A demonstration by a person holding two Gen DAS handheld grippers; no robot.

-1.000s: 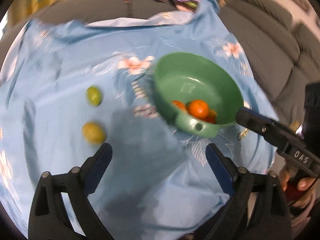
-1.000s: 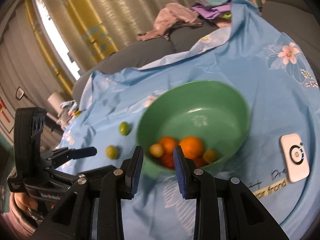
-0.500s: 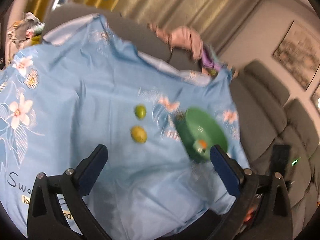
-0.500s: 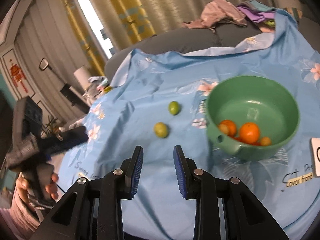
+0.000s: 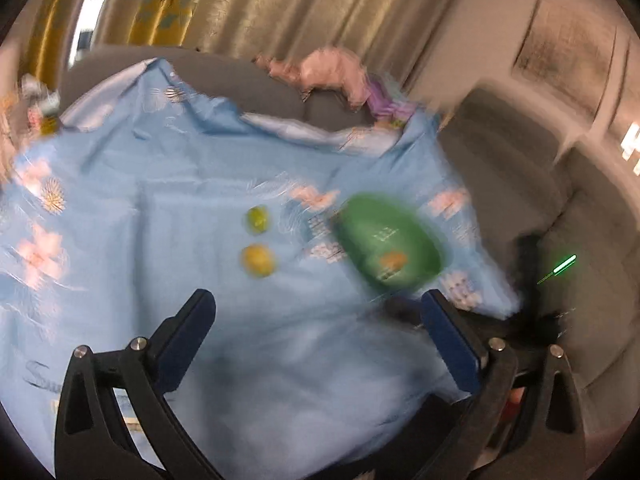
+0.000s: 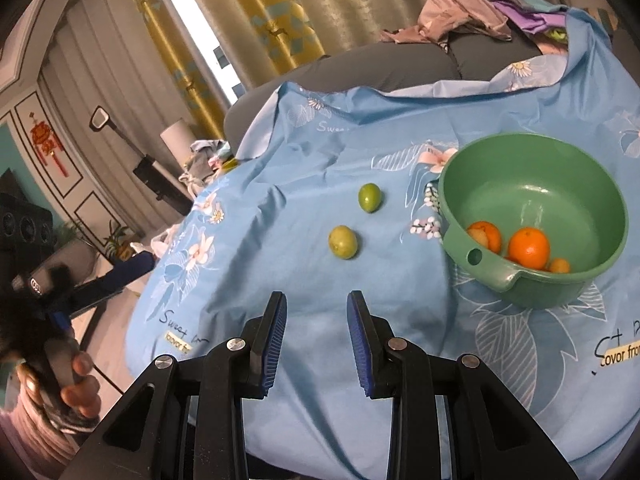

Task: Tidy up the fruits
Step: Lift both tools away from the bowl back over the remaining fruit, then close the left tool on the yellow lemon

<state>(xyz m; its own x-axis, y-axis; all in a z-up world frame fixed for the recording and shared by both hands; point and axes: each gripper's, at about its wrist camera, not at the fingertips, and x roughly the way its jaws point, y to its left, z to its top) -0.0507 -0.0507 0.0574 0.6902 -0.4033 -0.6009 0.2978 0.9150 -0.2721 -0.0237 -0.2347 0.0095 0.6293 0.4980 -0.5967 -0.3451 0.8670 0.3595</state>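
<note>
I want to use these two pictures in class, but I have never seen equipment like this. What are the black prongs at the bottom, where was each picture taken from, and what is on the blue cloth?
There is no robot. A person holds a two-finger gripper in each hand, and each gripper carries a fisheye camera looking along its fingers. The blurred picture comes from the left gripper, open wide and holding nothing. The sharp picture comes from the right gripper, also open, more narrowly, and holding nothing. At its left edge you can see the person's hand gripping the other tool. On the blue cloth lie two green fruits, apart from each other, beside a green bowl. The bowl holds orange fruits.
</note>
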